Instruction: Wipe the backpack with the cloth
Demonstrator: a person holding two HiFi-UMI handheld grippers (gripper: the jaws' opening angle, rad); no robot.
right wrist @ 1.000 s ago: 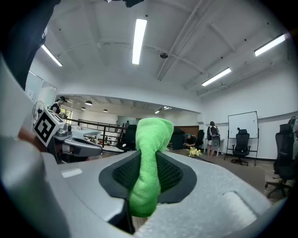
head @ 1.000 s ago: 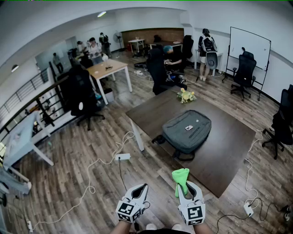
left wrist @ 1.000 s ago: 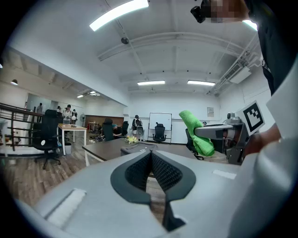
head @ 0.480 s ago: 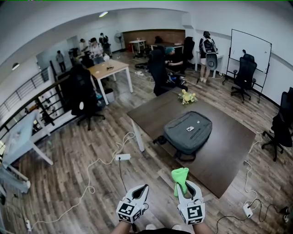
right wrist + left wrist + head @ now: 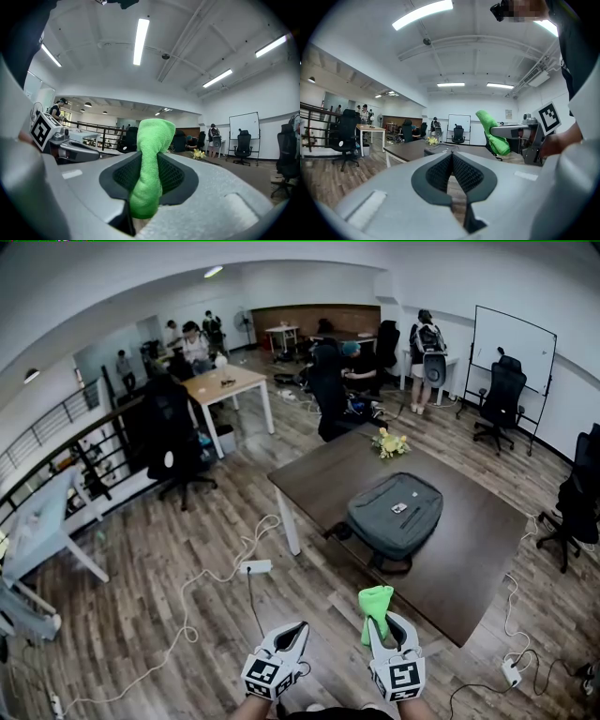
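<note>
We held our right gripper (image 5: 382,622) clamped on a bright green terry cloth (image 5: 375,600), left gripper (image 5: 296,629) beside it, jaws pressed together on nothing, grey fabric backpack (image 5: 396,515) flat on the dark brown rectangular table (image 5: 473,554) ahead, well apart from both.

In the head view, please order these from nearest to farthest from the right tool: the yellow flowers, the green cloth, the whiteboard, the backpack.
1. The green cloth, clamped in the right tool itself.
2. The backpack, in the middle of the dark table.
3. The yellow flowers, at the table's far edge.
4. The whiteboard, far back on the right.
</note>
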